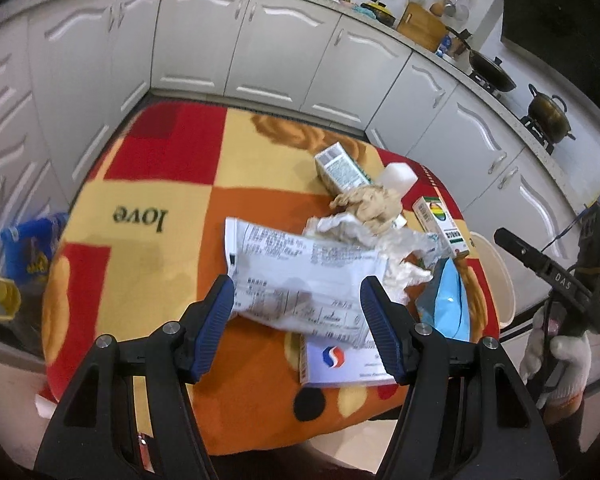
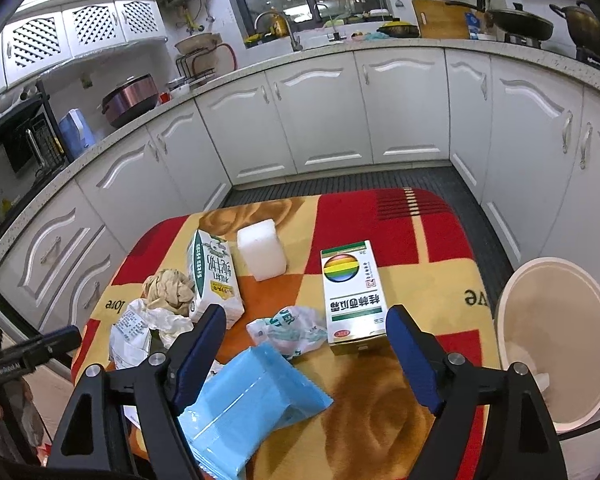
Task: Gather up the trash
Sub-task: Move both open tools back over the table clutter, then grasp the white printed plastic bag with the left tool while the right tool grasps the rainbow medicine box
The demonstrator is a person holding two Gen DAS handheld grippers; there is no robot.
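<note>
Trash lies on a patterned blanket (image 1: 160,184) over a table. My left gripper (image 1: 298,304) is open, its jaws on either side of a crumpled white printed wrapper (image 1: 300,276). My right gripper (image 2: 306,344) is open and empty above a blue packet (image 2: 244,412), also seen in the left wrist view (image 1: 448,304). A rainbow medicine box (image 2: 352,292), a milk carton (image 2: 214,276), a white foam block (image 2: 262,250), a brown paper wad (image 2: 168,288) and a crumpled plastic bag (image 2: 292,330) lie around. A white bin (image 2: 556,344) stands right of the table.
White kitchen cabinets (image 2: 324,112) ring the table on the far and side edges. A white booklet (image 1: 340,360) lies near the table's front edge. A blue bag (image 1: 32,248) sits on the floor at left. Pans (image 1: 492,72) stand on the stove.
</note>
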